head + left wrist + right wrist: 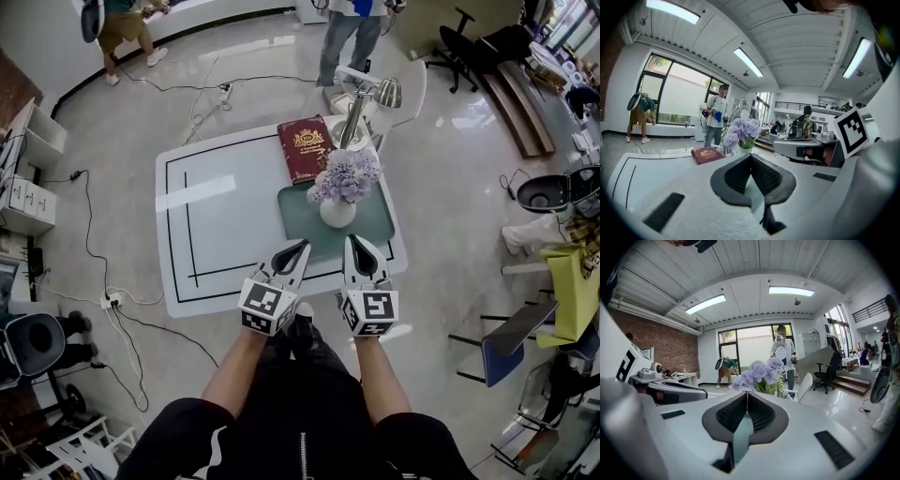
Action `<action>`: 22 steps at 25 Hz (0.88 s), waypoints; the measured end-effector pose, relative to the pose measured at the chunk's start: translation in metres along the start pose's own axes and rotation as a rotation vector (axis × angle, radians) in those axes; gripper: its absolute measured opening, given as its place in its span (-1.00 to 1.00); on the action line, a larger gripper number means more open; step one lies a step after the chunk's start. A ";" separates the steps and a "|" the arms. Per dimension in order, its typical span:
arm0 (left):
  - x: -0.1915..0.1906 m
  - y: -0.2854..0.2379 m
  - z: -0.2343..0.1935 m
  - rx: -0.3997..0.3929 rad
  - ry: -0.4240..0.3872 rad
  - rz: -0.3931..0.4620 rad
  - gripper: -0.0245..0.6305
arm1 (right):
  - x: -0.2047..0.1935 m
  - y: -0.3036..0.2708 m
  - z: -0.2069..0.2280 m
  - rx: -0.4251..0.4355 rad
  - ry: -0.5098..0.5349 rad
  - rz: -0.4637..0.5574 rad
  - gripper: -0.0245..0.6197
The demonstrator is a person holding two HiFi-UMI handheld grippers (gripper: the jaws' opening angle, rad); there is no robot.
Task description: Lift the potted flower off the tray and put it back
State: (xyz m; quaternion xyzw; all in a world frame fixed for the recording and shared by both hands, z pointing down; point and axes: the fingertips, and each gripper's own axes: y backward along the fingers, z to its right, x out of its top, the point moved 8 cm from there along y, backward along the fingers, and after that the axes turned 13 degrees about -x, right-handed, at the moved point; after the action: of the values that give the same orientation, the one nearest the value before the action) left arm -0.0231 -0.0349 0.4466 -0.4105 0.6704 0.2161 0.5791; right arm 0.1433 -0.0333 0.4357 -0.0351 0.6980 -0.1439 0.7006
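Observation:
A white pot of purple flowers [340,187] stands on the pale green tray [382,223] at the right side of the white table [221,221]. My left gripper [302,247] hovers over the tray's near edge, short of the pot, its jaws shut with nothing held. My right gripper [356,242] is beside it, just in front of the pot, also shut and empty. In the left gripper view the flowers [742,131] rise beyond the closed tips [750,156]. The right gripper view shows the flowers [761,372] straight ahead past its tips [747,393].
A dark red book [305,148] lies on the table behind the tray, with a silver desk lamp [364,99] to its right. Cables [112,300] trail on the floor to the left. Chairs [506,342] and people [349,33] stand around the table.

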 end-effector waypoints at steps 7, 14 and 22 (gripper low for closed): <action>-0.002 -0.025 -0.027 -0.035 0.013 -0.012 -0.91 | -0.014 -0.037 0.005 -0.018 0.055 -0.006 -0.89; -0.006 -0.027 -0.037 -0.047 0.034 -0.026 -0.91 | -0.032 -0.064 0.009 -0.063 0.066 -0.012 -0.17; -0.020 -0.010 -0.044 -0.017 0.051 -0.060 -0.91 | -0.044 -0.097 0.020 -0.115 0.052 0.025 -0.02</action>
State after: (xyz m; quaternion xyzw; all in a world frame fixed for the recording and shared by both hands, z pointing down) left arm -0.0416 -0.0677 0.4780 -0.4407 0.6703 0.1939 0.5647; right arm 0.1493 -0.1179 0.5030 -0.0627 0.7236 -0.0957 0.6807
